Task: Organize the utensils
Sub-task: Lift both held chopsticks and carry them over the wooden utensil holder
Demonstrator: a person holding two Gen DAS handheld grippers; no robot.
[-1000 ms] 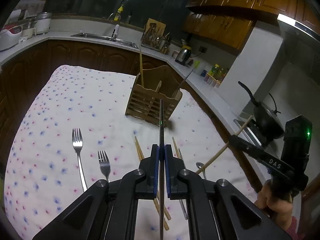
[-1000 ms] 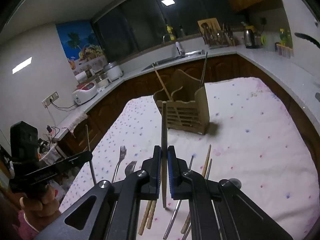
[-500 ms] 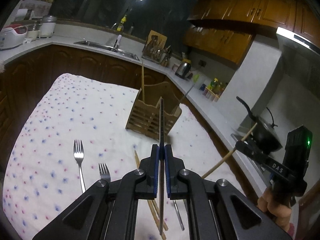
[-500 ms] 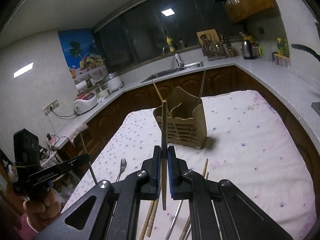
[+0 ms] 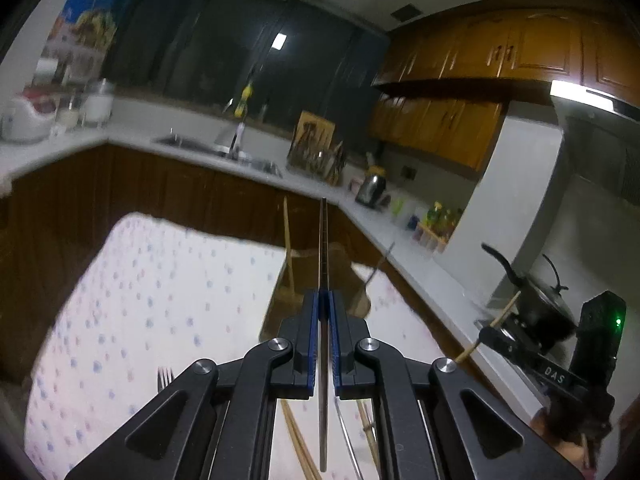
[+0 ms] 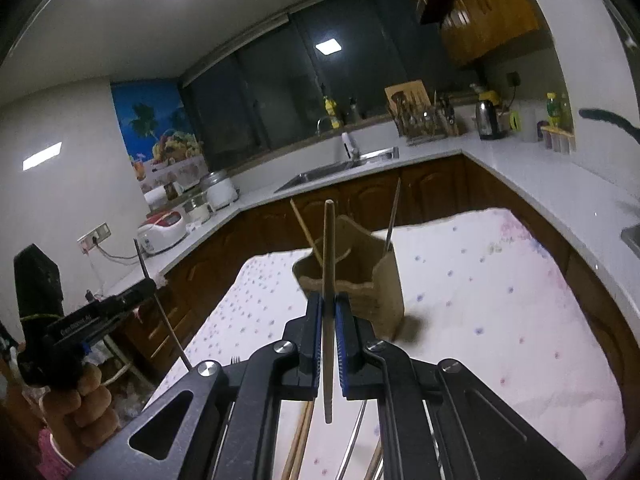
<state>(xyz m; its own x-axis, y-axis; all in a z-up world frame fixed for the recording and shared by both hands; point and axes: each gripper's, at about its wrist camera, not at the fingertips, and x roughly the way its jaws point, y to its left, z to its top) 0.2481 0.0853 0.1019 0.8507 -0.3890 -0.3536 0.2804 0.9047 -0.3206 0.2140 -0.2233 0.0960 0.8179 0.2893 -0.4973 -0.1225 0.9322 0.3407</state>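
Note:
My left gripper [image 5: 324,298] is shut on a thin metal chopstick [image 5: 323,240] that stands upright between the blue pads. Right behind it is the wooden utensil holder [image 5: 348,268], partly hidden, with a wooden chopstick [image 5: 287,240] and a metal one [image 5: 380,260] standing in it. My right gripper [image 6: 328,300] is shut on a wooden chopstick [image 6: 329,248], also upright, in front of the holder [image 6: 380,280]. Each gripper shows in the other's view: the left gripper [image 6: 148,286] at the left, the right gripper [image 5: 484,334] at the right. Loose chopsticks [image 5: 296,440] and a fork [image 5: 165,376] lie on the cloth below.
The table wears a white dotted cloth [image 6: 500,300]. Around it runs a kitchen counter [image 6: 520,172] with a sink [image 6: 332,168], a kettle [image 6: 488,120] and a rice cooker [image 6: 164,232]. A black pot [image 5: 540,304] sits at the right. A hand [image 6: 80,396] holds the left gripper.
Both grippers have risen and tipped upward with their chopsticks still gripped. The holder now sits closer behind the fingertips, and less of the cloth and loose utensils shows.

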